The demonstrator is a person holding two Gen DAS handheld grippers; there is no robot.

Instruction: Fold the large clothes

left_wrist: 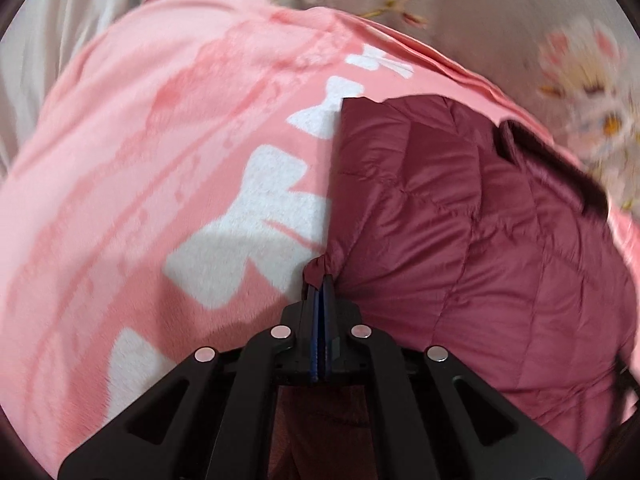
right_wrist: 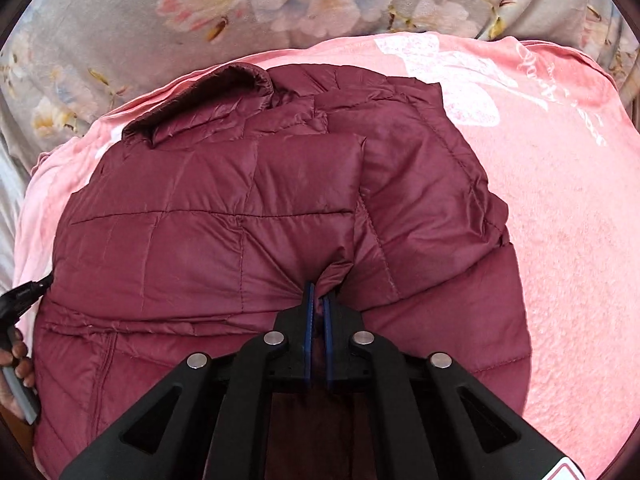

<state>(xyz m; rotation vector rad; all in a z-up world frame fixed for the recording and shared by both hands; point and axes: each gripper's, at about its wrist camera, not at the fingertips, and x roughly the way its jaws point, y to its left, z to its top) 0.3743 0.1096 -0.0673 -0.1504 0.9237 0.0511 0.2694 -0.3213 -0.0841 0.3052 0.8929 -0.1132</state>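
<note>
A maroon quilted puffer jacket (right_wrist: 224,216) lies partly folded on a pink blanket (right_wrist: 568,216), collar toward the far side. My right gripper (right_wrist: 319,300) is shut on a pinch of the jacket's near fabric at its middle. In the left wrist view the jacket (left_wrist: 460,216) fills the right half, on the pink blanket (left_wrist: 120,160). My left gripper (left_wrist: 322,280) is shut on a bunched bit of the jacket's left edge. The left gripper's body (right_wrist: 16,304) and the hand holding it show at the far left of the right wrist view.
The pink blanket has white bow prints (left_wrist: 256,216) and lies on a grey floral bedspread (right_wrist: 200,12), which also shows in the left wrist view (left_wrist: 580,92). The left wrist view is motion-blurred.
</note>
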